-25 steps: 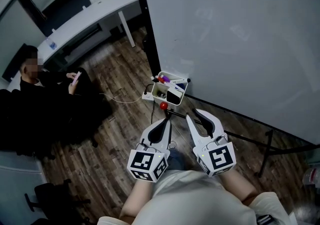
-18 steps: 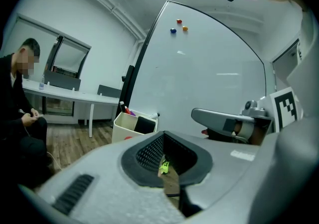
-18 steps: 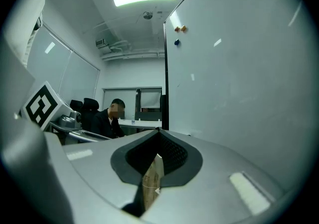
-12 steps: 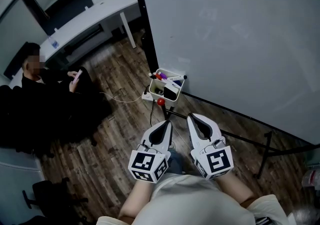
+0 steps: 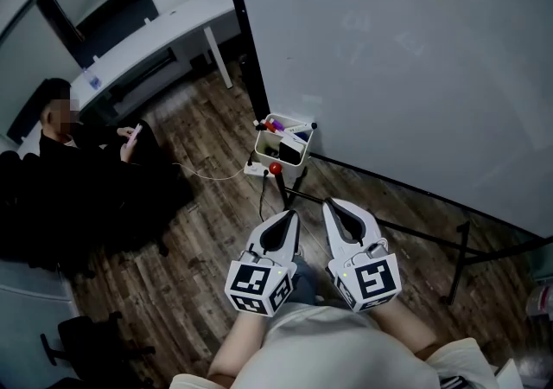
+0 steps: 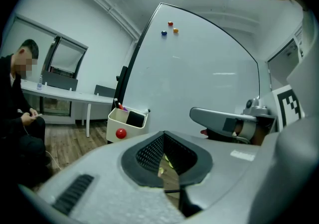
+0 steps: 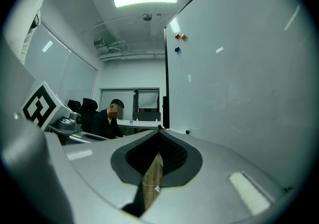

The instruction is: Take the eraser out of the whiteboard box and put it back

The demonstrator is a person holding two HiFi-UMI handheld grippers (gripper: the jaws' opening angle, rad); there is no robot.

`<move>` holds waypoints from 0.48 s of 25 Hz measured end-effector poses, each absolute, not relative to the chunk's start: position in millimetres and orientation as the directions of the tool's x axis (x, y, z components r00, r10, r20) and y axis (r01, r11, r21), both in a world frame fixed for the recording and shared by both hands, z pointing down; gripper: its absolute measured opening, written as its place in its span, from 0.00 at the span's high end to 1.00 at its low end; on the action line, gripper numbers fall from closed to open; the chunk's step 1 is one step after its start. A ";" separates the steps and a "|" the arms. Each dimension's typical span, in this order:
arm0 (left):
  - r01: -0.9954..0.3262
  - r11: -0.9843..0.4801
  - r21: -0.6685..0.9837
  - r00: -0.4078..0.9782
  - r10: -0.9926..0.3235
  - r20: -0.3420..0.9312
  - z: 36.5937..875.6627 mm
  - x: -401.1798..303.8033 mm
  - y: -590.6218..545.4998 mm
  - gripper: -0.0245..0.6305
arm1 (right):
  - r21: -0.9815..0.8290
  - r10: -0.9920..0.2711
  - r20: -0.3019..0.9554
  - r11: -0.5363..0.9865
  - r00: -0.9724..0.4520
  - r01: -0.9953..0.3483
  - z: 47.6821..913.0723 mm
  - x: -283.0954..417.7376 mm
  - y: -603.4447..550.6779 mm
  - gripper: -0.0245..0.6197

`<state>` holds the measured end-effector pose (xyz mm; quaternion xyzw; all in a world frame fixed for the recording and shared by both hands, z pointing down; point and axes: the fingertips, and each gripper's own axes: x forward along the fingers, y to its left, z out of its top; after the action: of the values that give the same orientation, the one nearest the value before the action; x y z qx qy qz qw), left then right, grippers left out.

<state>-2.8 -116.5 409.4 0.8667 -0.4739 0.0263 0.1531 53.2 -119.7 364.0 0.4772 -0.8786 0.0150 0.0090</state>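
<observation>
Nothing legible here: no words, numbers or brand names. In front of the whiteboard [image 5: 415,59], the cube [image 5: 257,286] on the left gripper [image 5: 289,218] and the cube [image 5: 371,282] on the right gripper [image 5: 335,206] show only black-and-white square markers, not letters. The whiteboard itself carries faint smudges, too faint to read.

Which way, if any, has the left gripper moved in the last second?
Yes. The left gripper drew back from the box, downward in the head view; its gap to the red ball has widened.
</observation>
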 end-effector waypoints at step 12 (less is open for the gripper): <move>-0.831 -0.506 0.231 0.547 -0.820 0.171 406.0 -10.9 -76.6 0.96 | 0.014 -0.830 0.038 0.557 -0.556 -0.830 367.3 43.2 -76.2 0.95</move>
<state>-10.9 -76.6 406.0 0.8676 -0.4756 0.0197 0.1440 43.2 -76.2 367.3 0.4705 -0.8822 0.0025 0.0200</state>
